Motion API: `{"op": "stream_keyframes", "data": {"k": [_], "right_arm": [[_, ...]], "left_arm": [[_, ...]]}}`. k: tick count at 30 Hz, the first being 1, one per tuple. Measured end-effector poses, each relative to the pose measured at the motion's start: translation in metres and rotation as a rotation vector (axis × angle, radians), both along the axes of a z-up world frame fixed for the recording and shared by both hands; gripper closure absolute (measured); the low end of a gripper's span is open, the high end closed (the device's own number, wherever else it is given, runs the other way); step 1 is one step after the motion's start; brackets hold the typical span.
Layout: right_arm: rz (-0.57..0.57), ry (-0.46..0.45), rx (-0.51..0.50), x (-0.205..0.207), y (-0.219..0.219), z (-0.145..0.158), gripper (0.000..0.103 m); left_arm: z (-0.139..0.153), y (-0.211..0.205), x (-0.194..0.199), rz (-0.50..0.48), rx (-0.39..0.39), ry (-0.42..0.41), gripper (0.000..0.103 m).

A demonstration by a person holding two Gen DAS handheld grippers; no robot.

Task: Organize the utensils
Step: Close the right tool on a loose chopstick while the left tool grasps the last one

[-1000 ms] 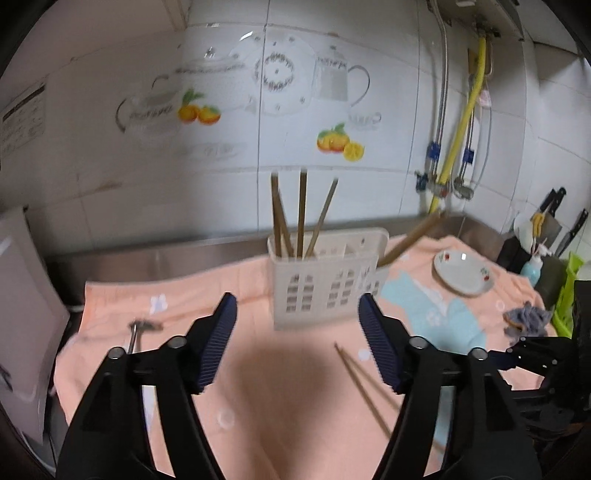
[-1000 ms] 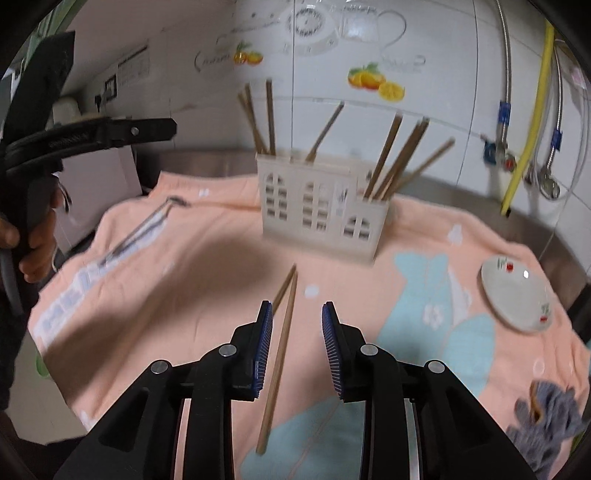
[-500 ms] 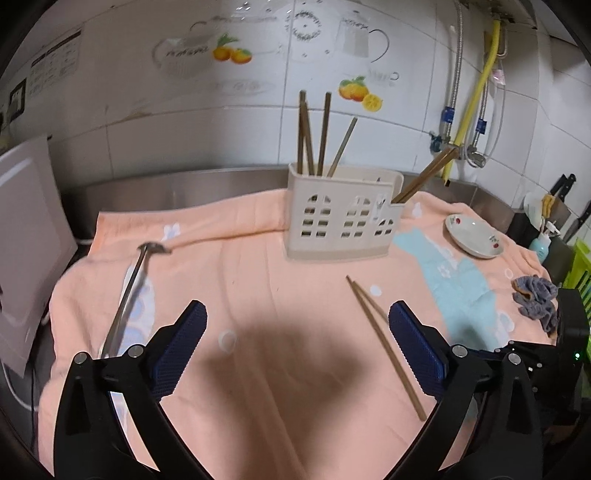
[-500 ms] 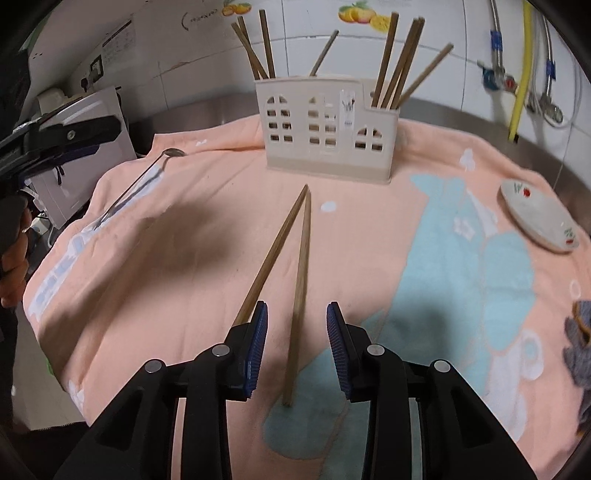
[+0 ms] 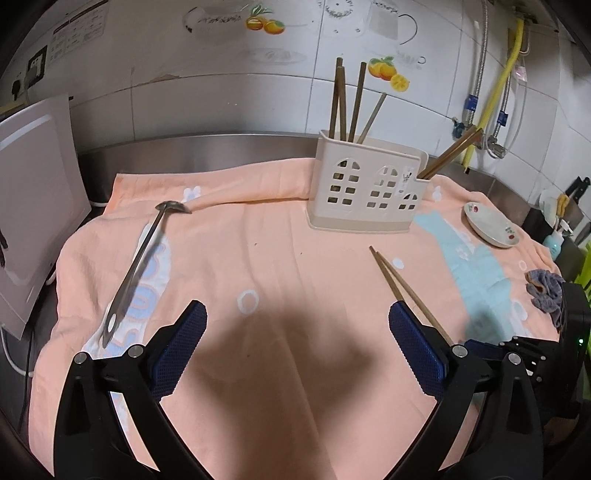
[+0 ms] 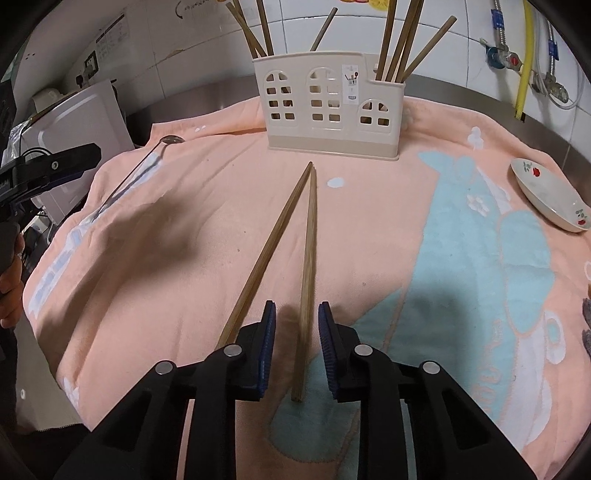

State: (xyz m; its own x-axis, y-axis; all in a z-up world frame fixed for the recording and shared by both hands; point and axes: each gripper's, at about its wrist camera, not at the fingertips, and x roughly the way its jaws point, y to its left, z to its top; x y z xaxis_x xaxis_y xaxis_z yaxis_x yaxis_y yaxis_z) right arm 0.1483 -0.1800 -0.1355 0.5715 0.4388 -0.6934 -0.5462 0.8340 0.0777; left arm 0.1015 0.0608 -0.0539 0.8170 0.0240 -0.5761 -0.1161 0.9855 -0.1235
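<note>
Right claw [image 6: 294, 332] is closing around one chopstick [image 6: 306, 280] of the pair on the towel [image 6: 369, 236] before the utensil caddy [image 6: 332, 110]; contact appears not yet made. Centre the stick before lifting. Left claw [image 5: 295, 347] stands wide apart, empty.

White glazed wall tiles [image 5: 229, 110] rise behind the bench [image 5: 192, 151], whose steel back edge shows above a peach towel [image 5: 280, 266]. Fruit and teapot decals [image 5: 266, 24] sit high on the tiles. Right of the decals, a yellow hose [image 5: 496, 96] and braided steel pipes [image 5: 480, 70] run down to valves. Far left of the decals, a white appliance [image 5: 33, 206] stands below a wall socket [image 5: 33, 70].
</note>
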Motion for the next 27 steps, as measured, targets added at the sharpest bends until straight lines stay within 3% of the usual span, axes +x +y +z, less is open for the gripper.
{"op": "stream_keyframes", "data": {"k": [6, 27], "right_arm": [[-0.009, 0.009, 0.001, 0.002, -0.001, -0.005, 0.088], [-0.029, -0.018, -0.031, 0.0, -0.001, -0.01, 0.096]], "left_arm": [[-0.003, 0.002, -0.003, 0.009, -0.008, 0.005, 0.005], [-0.015, -0.012, -0.003, -0.019, -0.008, 0.035, 0.005]]}}
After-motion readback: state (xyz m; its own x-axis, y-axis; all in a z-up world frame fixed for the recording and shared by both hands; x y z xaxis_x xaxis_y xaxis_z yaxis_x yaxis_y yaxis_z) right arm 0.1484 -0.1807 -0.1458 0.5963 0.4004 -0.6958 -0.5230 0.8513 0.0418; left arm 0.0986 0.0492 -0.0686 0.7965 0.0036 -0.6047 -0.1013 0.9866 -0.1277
